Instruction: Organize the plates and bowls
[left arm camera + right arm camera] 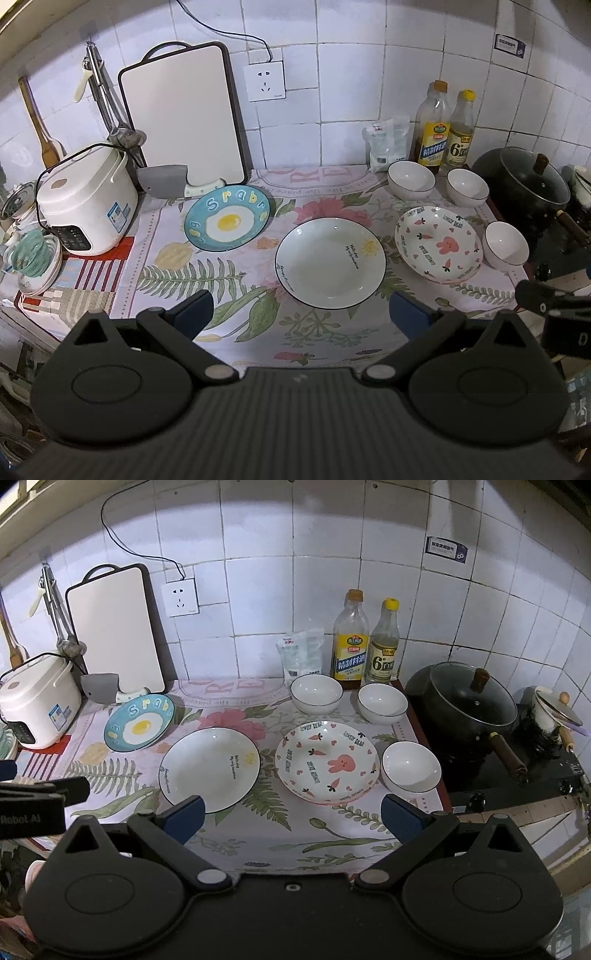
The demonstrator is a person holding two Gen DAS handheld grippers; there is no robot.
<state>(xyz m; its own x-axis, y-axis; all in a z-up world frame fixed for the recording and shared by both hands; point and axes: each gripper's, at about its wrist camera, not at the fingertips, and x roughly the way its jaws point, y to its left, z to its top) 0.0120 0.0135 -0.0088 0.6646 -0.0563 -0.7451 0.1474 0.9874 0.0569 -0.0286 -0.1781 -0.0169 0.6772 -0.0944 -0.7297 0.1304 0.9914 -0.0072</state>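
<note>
On the floral cloth lie three plates: a blue fried-egg plate (227,221) (139,722) at the left, a white dark-rimmed plate (330,262) (209,768) in the middle, and a rabbit-and-carrot plate (439,243) (327,762) at the right. Three white bowls sit around the rabbit plate: two at the back (411,178) (467,186) (316,693) (382,703) and one to its right (506,245) (411,766). My left gripper (300,314) hangs open near the front of the white plate. My right gripper (291,818) is open above the cloth's front edge, holding nothing.
A rice cooker (85,203), a cleaver (162,181) and a leaning cutting board (183,114) stand at the back left. Two bottles (432,125) (460,129) and a bag (384,144) line the back wall. A lidded black pot (469,701) sits on the stove at the right.
</note>
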